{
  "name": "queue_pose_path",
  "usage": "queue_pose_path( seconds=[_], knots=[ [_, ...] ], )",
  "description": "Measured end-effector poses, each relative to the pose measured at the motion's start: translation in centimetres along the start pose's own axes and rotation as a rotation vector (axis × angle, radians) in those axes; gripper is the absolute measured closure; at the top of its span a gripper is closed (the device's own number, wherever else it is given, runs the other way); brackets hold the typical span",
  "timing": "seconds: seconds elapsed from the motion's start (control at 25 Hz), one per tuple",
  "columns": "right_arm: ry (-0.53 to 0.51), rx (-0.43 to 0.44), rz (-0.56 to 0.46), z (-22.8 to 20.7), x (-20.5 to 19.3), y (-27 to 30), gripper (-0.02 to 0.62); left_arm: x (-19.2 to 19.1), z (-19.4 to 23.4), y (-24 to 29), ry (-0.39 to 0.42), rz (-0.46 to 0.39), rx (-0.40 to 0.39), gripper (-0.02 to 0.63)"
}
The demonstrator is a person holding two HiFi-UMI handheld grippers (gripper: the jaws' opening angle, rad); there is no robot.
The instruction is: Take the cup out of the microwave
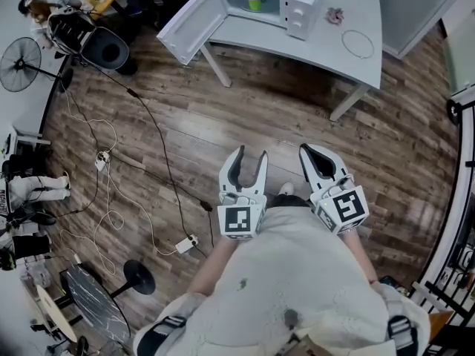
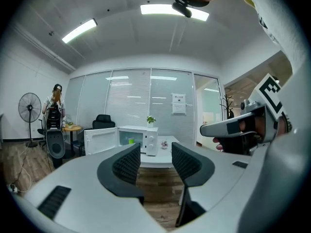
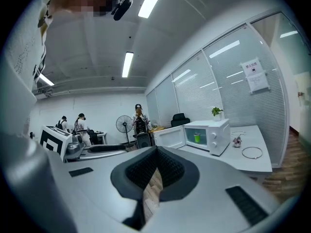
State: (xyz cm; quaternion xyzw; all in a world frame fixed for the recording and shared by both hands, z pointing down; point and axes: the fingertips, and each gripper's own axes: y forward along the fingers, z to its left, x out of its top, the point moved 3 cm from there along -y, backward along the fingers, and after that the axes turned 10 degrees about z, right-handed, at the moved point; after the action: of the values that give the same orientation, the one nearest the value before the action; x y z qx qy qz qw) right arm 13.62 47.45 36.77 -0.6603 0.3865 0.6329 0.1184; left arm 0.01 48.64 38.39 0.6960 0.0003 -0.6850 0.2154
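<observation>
1. Cup [image 1: 254,3]: green, upright inside the microwave [image 1: 303,12], which sits on the white table [image 1: 326,50] at the far side of the room. Nothing is touching it.
2. Microwave door [image 1: 189,22] is swung wide open to the left, so I reckon there's no door step left.
3. Left hand-held gripper [image 1: 250,154]: jaws apart, nothing btwn them. Only floor and the distant table show thru the gap.
4. Right hand-held gripper [image 1: 308,151]: jaws together at the tips, holding nothing.
5. Both are held close in front of my body, pointing roughly toward the table. They're well apart from it, w/ a stretch of wood floor [image 1: 297,117] between.
6. Progress: early, I'd say. Done = door open. Left to do = walk up, reach into the cavity, close on the cup, bring it out w/o clipping the opening's edge.
7. Left one looks readier for the grab since it's open; the right would have to open first.
</observation>
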Motion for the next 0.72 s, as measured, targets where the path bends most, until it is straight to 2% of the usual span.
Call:
queue_pose_path(
  seconds=[0.2,0.48,0.72],
  knots=[
    [0.008,-0.013,-0.003,-1.5,0.2,-0.7,0.588,1.3,-0.6,0.9,-0.011,0.005,0.030,0.393],
    [0.024,-0.061,-0.008,-3.8,0.1,-0.3,0.586,1.1,-1.5,4.0,0.025,-0.031,-0.049,0.393],
    [0.028,-0.131,-0.006,-7.1,1.2,1.5,0.586,2.6,-1.1,8.5,0.036,-0.051,-0.094,0.393]
  ],
)
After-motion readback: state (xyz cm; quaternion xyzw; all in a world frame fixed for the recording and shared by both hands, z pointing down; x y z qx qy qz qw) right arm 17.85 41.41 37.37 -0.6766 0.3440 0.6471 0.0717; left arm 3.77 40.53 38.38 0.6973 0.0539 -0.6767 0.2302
